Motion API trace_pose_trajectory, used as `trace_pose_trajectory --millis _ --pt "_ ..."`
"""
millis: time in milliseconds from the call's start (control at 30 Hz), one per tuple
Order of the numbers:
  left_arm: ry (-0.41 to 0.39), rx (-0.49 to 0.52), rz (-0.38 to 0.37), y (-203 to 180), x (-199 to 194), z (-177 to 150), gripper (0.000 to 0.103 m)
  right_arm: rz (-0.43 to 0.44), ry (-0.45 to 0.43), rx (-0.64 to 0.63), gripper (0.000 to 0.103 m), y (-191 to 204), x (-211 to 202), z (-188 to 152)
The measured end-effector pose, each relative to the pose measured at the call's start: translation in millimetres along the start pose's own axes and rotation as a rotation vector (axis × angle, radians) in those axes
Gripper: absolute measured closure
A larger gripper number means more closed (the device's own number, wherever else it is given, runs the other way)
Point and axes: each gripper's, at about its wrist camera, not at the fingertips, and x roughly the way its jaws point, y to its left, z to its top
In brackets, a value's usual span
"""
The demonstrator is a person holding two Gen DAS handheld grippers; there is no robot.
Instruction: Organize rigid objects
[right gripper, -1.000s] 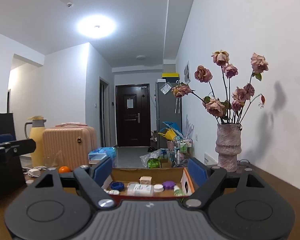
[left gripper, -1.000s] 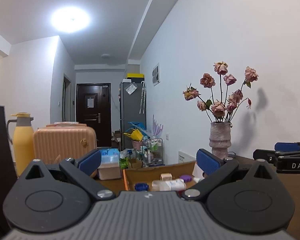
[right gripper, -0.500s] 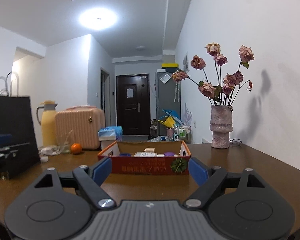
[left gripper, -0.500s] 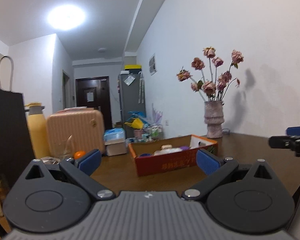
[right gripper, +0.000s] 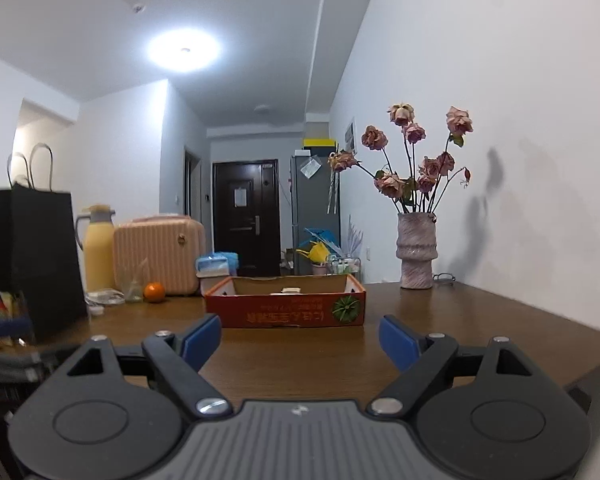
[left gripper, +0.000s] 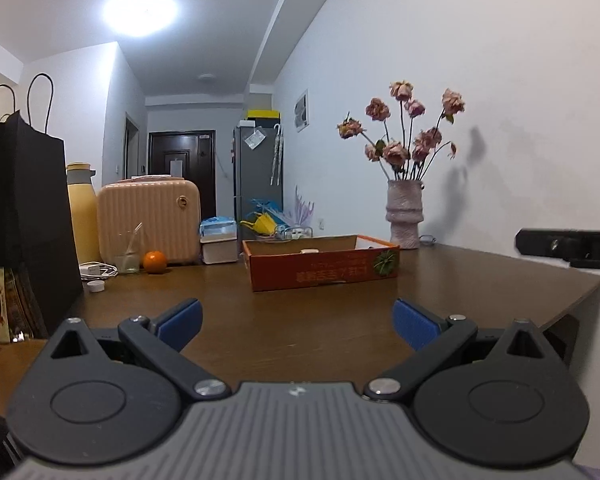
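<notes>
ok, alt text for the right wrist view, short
The open, empty right gripper points across a brown table at a shallow orange cardboard box. A vase of dried roses stands right; an orange and pink case sit left.

- Left gripper [left gripper: 296, 322] w/ blue pads, low in foreground, jaws wide apart, nothing btwn them.
- Brown wooden table [left gripper: 300, 320] beyond it.
- Shallow orange cardboard box [left gripper: 324, 266] mid-table, far side; contents mostly hidden by its wall.
- Pink ribbed vase of dried roses [left gripper: 405, 216] far right of box, by wall.
- Black paper bag [left gripper: 24, 200] near left.
- Small orange fruit [left gripper: 155, 261], peach ribbed suitcase [left gripper: 148, 220] far left.
- Black part of right gripper [left gripper: 572, 245] at right edge.
</notes>
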Motion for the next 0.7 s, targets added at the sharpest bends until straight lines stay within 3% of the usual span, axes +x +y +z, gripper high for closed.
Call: trace_pose_trajectory --millis 167,367,467,600,700 --pt "-0.03 0.011 0.006 -3.5 -2.7 3.5 0.0 0.041 0.062 0.017 0.017 7.0 0.5 -10.5" --pt "-0.017 0.004 0.008 -5.5 0.0 6.6 0.0 0.03 0.06 0.014 0.016 7.2 0.7 -9.5" --pt "-0.022 0.008 0.007 -6.5 -1.5 6.2 0.0 0.021 0.059 0.015 0.012 7.2 1.0 -9.0" --pt "-0.025 0.011 0.008 -6.7 -0.7 6.9 0.0 0.013 0.057 0.012 0.0 7.0 1.4 -7.4" --pt "-0.027 0.013 0.007 -7.0 -0.6 7.2 0.0 0.007 0.058 0.01 0.0 6.1 1.8 -7.2"
